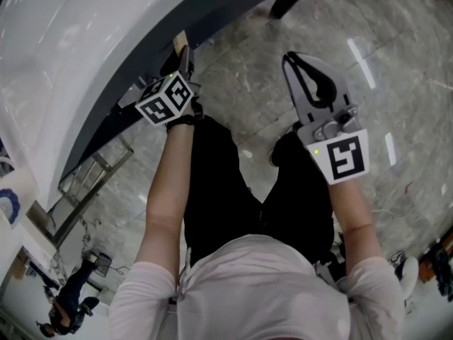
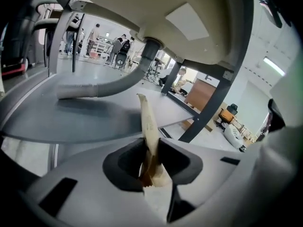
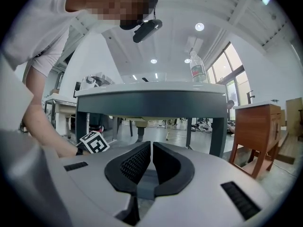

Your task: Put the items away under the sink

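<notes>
We held left gripper [image 2: 150, 148] under sink basin [image 2: 142, 13], fingers clamped on thin cream packet [image 2: 147, 122], upright and edge-on. Packet stood over grey shelf [image 2: 71, 119], near drain hose [image 2: 113, 85]. We had right gripper [image 3: 151, 150] facing sink from outside, fingers pressed together, empty.

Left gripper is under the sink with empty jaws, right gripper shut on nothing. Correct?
Not quite. The left gripper isn't empty: the left gripper view shows its jaws closed on a flat beige item, which stands upright below the sink. The rest holds: the right gripper is shut with nothing between its jaws.
</notes>
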`<state>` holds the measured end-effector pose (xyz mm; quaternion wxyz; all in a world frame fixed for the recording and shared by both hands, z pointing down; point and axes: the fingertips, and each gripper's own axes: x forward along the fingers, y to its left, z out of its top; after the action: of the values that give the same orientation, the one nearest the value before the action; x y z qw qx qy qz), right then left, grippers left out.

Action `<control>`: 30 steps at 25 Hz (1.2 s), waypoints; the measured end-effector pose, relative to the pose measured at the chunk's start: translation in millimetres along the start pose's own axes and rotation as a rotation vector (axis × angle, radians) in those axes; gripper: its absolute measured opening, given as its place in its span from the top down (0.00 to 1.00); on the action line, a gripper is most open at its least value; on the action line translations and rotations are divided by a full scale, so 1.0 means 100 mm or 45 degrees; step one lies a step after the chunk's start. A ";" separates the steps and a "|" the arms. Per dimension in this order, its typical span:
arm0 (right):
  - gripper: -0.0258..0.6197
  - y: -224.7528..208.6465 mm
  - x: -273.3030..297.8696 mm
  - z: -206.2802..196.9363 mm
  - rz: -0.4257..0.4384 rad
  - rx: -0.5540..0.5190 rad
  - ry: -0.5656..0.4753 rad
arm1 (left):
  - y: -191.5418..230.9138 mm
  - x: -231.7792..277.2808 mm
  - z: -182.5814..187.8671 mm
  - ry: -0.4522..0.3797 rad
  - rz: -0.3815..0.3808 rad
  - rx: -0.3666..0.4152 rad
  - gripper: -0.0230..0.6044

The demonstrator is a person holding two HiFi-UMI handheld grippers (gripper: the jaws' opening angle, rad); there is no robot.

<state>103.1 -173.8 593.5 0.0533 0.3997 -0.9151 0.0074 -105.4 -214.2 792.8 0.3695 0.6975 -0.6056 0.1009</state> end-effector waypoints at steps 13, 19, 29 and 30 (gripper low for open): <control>0.90 -0.05 -0.05 -0.13 0.024 0.026 0.039 | 0.18 0.02 0.12 -0.085 0.060 0.053 0.61; 0.90 -0.11 -0.09 -0.02 0.007 0.052 0.078 | 0.17 -0.26 0.23 -0.097 0.120 0.154 0.58; 0.90 0.16 -0.20 0.46 0.023 0.055 0.201 | -0.13 -1.10 0.25 -0.155 0.175 0.227 0.85; 0.90 0.20 -0.20 0.51 0.030 0.048 0.214 | -0.16 -1.16 0.24 -0.154 0.169 0.218 0.89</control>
<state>97.8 -148.6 541.6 0.1222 0.3879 -0.9117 0.0588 -126.7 -140.6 701.1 0.2639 0.6897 -0.6608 0.1341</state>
